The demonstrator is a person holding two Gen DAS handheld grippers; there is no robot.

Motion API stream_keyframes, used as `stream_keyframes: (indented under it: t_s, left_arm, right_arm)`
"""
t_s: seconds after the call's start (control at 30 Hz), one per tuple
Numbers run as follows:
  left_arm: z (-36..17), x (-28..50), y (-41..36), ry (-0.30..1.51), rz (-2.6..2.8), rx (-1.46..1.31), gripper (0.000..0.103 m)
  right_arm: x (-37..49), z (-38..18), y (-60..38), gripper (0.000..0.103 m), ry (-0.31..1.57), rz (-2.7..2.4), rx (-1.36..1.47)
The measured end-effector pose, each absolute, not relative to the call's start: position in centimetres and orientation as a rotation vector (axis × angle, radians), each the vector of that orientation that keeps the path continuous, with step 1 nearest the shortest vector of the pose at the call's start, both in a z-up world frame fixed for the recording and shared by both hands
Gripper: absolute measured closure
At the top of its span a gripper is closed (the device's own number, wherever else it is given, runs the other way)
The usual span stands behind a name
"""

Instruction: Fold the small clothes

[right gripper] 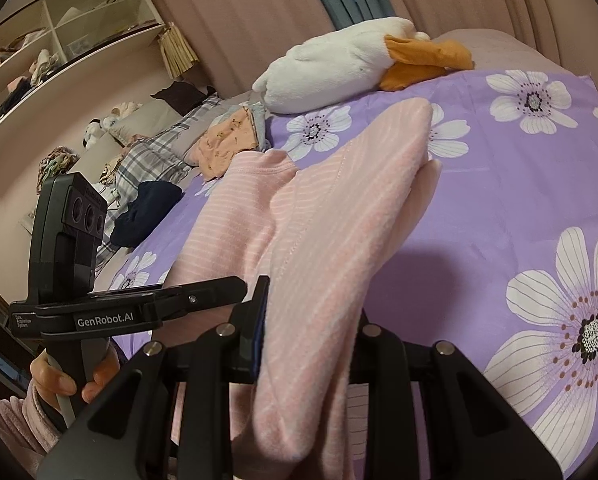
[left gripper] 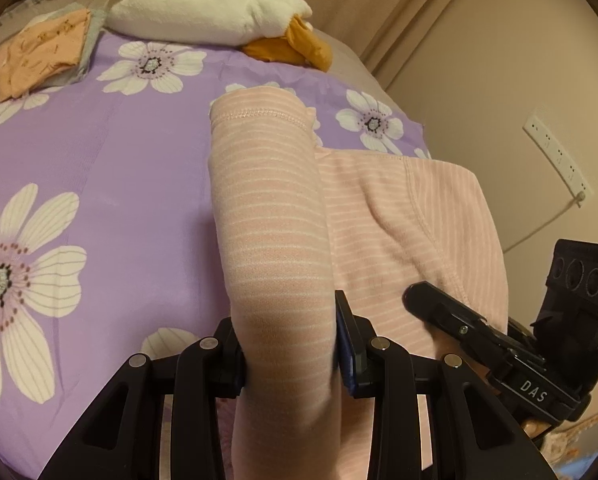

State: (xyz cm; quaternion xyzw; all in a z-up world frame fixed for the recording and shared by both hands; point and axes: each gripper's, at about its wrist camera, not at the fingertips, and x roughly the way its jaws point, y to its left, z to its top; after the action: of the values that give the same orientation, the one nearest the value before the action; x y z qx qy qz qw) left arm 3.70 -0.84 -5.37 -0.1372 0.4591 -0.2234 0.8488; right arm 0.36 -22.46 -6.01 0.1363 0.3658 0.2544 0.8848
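A pink garment with thin white stripes (left gripper: 379,216) lies on the purple flowered bedsheet (left gripper: 99,160). My left gripper (left gripper: 291,344) is shut on one bunched sleeve or leg of it (left gripper: 267,200), which hangs over the jaws and stretches away toward a hemmed cuff. My right gripper (right gripper: 311,344) is shut on another folded part of the same pink garment (right gripper: 339,208), lifted off the sheet (right gripper: 499,200). Each view shows the other gripper beside it: the right one (left gripper: 479,328), and the left one (right gripper: 139,308) held by a hand in a pink sleeve.
A white plush goose with orange feet (left gripper: 207,8) lies at the head of the bed. Folded orange and grey clothes (left gripper: 43,52) sit at the far left corner. A dark garment (right gripper: 147,208) and plaid bedding (right gripper: 151,160) lie left of the sheet. A wall socket strip (left gripper: 559,156) is on the right.
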Motion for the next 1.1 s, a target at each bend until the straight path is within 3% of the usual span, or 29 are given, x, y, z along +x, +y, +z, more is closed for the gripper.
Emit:
stream_keyframes:
  t_s: [1.1]
  left_arm:
    - [-3.8, 3.2, 2.3, 0.874, -0.409, -0.315, 0.069]
  right_arm:
    - [2.0, -3.6, -17.8, 0.076, 0.723, 0.588, 0.165]
